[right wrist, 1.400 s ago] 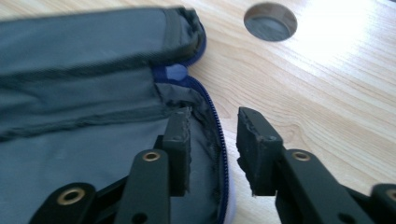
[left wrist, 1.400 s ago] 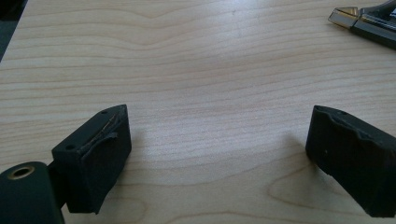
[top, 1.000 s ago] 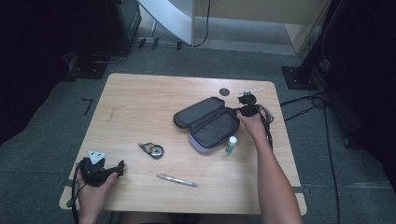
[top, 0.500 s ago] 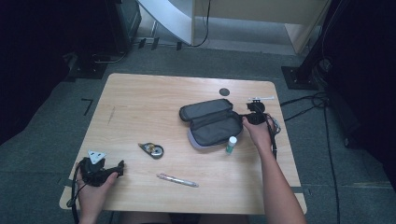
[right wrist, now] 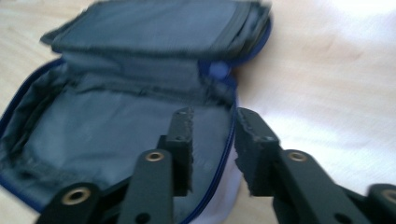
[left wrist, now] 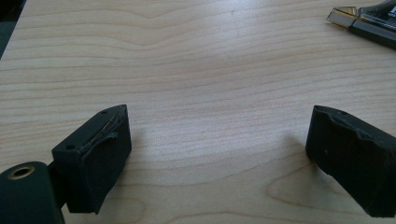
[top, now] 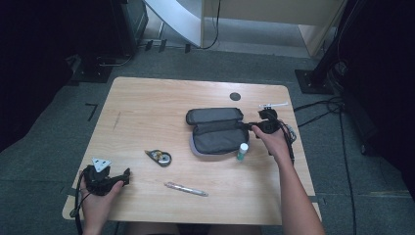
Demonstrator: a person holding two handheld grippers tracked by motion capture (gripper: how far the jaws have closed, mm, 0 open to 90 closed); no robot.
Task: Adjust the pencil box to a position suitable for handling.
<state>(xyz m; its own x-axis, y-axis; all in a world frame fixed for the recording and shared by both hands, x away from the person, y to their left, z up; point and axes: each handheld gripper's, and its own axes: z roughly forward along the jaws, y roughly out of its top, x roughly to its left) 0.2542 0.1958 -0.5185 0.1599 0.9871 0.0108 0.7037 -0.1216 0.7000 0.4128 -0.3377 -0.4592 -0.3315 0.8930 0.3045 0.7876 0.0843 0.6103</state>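
From above, an open dark pouch (top: 215, 131) lies right of centre on the wooden table (top: 147, 103). The right gripper (top: 254, 127) meets its right edge. The left gripper (top: 125, 176) rests at the near left corner.

Left gripper view: jaws wide apart, holding nothing.

Right gripper view: jaws straddle the pouch's rim with a gap remaining.

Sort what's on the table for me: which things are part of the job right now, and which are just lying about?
In the job:
open pouch
right gripper, jaws astride the pouch's edge

Lying about:
small bottle
pen
tape dispenser
left gripper, open, idle
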